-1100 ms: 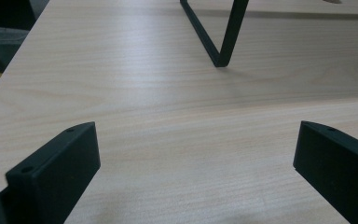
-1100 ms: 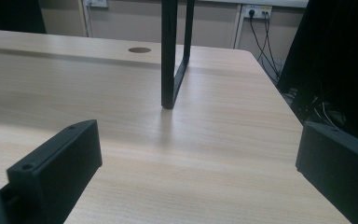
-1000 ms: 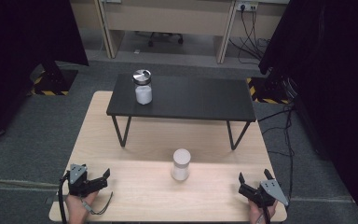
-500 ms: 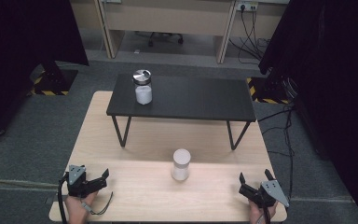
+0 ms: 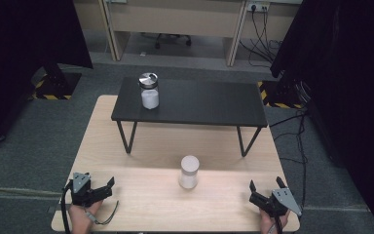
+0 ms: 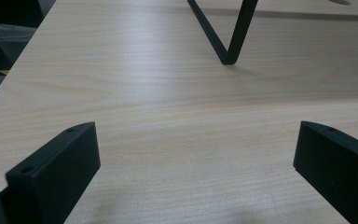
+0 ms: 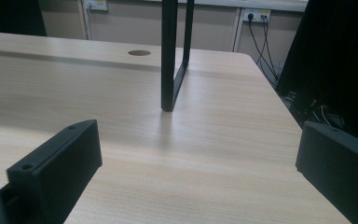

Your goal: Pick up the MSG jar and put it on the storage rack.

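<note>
1. At the near left corner of the light wooden table (image 5: 141, 146), the left gripper (image 5: 108, 186) rested low over the wood with its jaws spread apart and nothing between them; the left gripper view showed bare tabletop in the gap and a leg of the black shelf (image 6: 223, 35) farther off.
2. Near the middle of the table's front half stood a white cylindrical container (image 5: 189, 171), upright, well apart from both grippers and roughly between them, a little farther from the person than either.
3. Behind it stood the low black shelf (image 5: 209, 102), and on its left end a glass jar (image 5: 149, 90) with a metal lid and white contents.
4. At the near right corner, the right gripper (image 5: 265, 188) also sat with its jaws released and wide, holding nothing; its own view showed bare wood and a black shelf leg (image 7: 170, 60) ahead.
</note>
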A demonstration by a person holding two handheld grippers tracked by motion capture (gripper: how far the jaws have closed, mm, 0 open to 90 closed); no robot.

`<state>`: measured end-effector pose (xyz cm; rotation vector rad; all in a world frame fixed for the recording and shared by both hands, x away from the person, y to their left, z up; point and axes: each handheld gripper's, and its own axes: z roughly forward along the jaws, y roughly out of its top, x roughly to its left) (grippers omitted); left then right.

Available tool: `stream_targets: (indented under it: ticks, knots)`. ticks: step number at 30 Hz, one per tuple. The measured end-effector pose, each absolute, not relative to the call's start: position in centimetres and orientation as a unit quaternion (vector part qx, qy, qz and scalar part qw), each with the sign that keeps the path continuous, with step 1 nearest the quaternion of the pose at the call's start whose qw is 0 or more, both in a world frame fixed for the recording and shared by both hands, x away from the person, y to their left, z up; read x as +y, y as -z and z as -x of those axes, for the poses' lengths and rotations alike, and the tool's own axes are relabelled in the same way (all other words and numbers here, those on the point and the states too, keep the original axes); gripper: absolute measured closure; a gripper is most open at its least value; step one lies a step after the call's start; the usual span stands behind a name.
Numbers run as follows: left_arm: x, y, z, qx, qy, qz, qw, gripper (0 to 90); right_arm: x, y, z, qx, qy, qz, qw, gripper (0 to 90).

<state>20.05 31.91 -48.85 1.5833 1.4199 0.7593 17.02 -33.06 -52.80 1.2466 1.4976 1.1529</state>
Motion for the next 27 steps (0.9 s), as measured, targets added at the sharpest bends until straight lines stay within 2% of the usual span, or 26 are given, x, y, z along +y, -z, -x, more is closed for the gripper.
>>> stream_targets:
  ticks: [18, 27]
  knots:
    - [31.45, 48.61, -20.31, 0.565, -0.307, -0.645, 0.413, 0.0, -33.44, 51.99, -17.44, 0.628, -0.472, -0.476, 0.395, 0.3]
    - [31.38, 48.5, -20.41, 0.573, -0.306, -0.641, 0.408, 0.0, -32.87, 52.53, -16.88, 0.62, -0.537, -0.442, 0.364, 0.3]
